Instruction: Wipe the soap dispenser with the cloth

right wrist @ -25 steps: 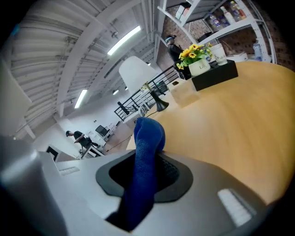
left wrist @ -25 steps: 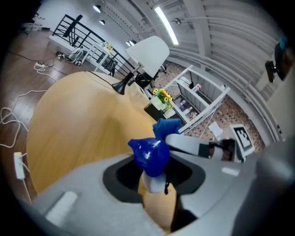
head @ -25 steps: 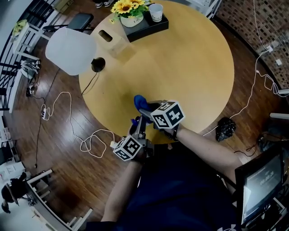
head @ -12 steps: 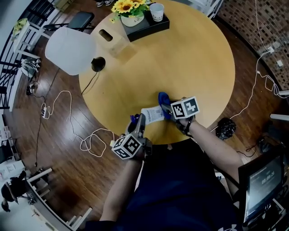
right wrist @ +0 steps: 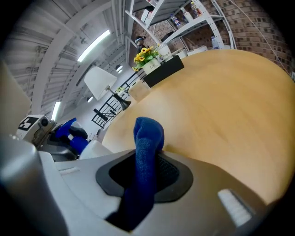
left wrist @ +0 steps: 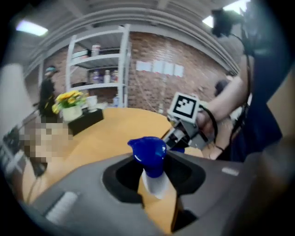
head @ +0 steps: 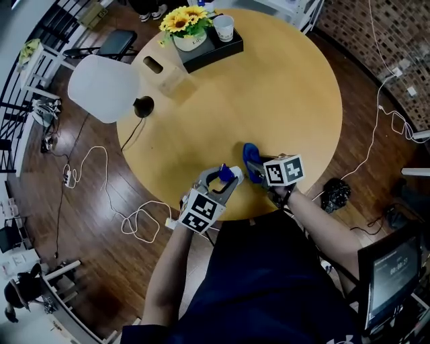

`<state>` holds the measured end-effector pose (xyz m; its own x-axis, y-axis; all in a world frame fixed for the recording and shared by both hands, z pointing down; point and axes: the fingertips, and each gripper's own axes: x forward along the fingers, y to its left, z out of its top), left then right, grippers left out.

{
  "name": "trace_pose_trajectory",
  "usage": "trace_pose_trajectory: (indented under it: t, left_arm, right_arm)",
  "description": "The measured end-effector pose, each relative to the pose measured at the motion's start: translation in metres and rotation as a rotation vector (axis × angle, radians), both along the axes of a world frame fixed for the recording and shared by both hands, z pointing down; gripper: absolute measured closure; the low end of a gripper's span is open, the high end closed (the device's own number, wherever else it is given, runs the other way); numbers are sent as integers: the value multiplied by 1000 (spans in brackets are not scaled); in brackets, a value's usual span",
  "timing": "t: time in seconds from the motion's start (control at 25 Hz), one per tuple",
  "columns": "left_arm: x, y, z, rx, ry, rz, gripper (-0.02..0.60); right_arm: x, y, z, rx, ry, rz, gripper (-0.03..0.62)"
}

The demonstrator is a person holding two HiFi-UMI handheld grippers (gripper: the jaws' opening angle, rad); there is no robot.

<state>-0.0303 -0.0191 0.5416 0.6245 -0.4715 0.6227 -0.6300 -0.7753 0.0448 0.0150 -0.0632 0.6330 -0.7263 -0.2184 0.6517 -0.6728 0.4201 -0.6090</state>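
Past the left claw [head: 227,177] and right claw [head: 252,164], the round tan wooden counter [head: 289,87] is bare. Far ahead stand a black flower tray [head: 222,48] and a wooden box [head: 165,71].

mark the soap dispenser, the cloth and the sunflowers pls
soap dispenser [left wrist: 148,150]: left gripper view, blue pump head.
cloth [right wrist: 148,133]: right gripper view, folded top end.
sunflowers [head: 183,18]: head view, yellow blooms.
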Motion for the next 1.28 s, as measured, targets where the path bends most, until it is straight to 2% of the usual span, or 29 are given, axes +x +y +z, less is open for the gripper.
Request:
trace_pose_trajectory:
  t: [0.08,0.16,0.32,0.44,0.52,0.6,0.68,0.76,0.84,0.96,1.04,1.12,1.2,1.28]
  left_arm:
    - [17,12,1,31,-132,202,442]
    - [24,20,3,42,-223,309,440]
    - [15,24,6,59,-323,358,419]
    - [7,22,4,94,-383,347,399]
    - [3,19,4,99,-394,284,369]
    - [-3,18,2,79,-360,152,330]
    - [-9,17,-1,31,-261,-66,330]
    - [-16,15,-5,-19,-129,-297,331]
    - [-19,11,-11,-12,-45,-454,331]
    - [-15,1,-11,43,-30,-540,370]
    - [-11,-4,-1,53,-32,-558,403]
    - [-14,-6,2,49,2,-603,422]
    - [-21,-7,-1,21,96,-677,437]
    - [-34,-9,-9,-15,241,-760,437]
  right_arm:
    - [7,0,-4,2,-6,23,499]
    - [13,4,-1,-5,-9,35,499]
    - [21,12,0,-22,-19,55,499]
    - [23,15,0,-21,-16,62,499]
    - [24,16,0,-19,-18,68,499]
    - [24,17,0,-20,-23,76,499]
    - [23,18,-1,-20,-28,82,499]
    - [24,19,-1,-21,-31,87,499]
    - [23,20,-1,-21,-39,92,499]
    - [21,18,-5,-6,-60,105,499]
    - [21,17,-9,7,-62,114,499]
    - [19,17,-11,18,-58,110,499]
    - [19,18,-13,24,-54,103,498]
    - [19,19,-15,25,-52,103,499]
